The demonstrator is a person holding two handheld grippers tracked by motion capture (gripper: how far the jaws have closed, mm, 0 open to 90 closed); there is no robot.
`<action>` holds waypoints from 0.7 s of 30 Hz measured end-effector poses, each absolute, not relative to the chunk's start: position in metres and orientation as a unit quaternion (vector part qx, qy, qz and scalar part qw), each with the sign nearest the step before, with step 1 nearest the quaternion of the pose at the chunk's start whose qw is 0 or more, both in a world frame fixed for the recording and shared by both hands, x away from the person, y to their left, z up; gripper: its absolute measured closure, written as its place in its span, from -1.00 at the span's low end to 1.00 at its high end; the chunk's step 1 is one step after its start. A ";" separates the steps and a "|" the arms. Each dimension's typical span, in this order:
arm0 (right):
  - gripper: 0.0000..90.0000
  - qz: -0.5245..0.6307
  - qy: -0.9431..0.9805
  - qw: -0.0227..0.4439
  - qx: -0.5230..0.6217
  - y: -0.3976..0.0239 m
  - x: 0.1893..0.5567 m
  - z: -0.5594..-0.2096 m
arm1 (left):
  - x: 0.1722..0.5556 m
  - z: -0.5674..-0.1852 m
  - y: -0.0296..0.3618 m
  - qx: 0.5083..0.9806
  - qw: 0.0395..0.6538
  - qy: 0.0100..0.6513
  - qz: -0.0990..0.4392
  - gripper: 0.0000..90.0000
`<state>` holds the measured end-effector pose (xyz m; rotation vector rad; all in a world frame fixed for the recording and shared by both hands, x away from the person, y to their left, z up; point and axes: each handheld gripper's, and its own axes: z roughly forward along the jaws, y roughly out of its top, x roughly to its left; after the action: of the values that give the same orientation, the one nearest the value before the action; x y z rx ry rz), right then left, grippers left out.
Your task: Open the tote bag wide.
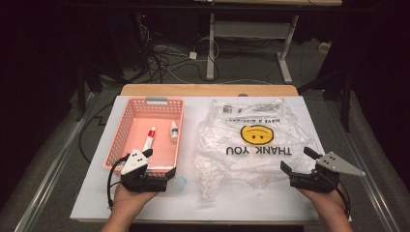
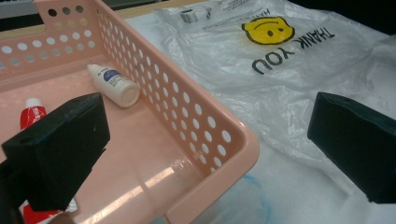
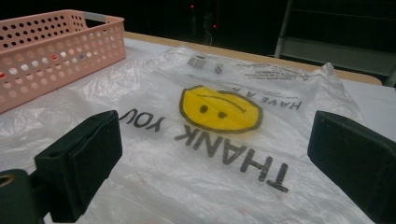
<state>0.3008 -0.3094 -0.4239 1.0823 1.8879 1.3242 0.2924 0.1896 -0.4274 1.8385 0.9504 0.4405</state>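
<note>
Right now I hold both grippers wide: my left gripper (image 1: 162, 164) straddles the pink basket's (image 1: 126, 120) near corner, my right gripper (image 1: 299, 159) over the plastic bag (image 1: 241, 159).

White table (image 1: 96, 193) w/ pink basket (image 1: 126, 126), plastic bag (image 1: 251, 145).

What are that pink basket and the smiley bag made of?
The pink basket looks like moulded plastic, slightly glossy: punched holes, and light reflecting off its floor. The smiley bag looks like thin clear plastic film: crinkled, see-through, shiny.
</note>
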 end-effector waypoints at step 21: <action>-0.61 0.431 0.704 0.304 0.476 -0.369 0.288 -0.435 | 0.291 -0.427 0.188 0.763 0.494 0.381 0.170 -1.00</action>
<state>0.2876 -0.3685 -0.4349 1.2608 1.8650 1.1409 0.2909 0.1877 -0.4270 1.8511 0.9232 0.4124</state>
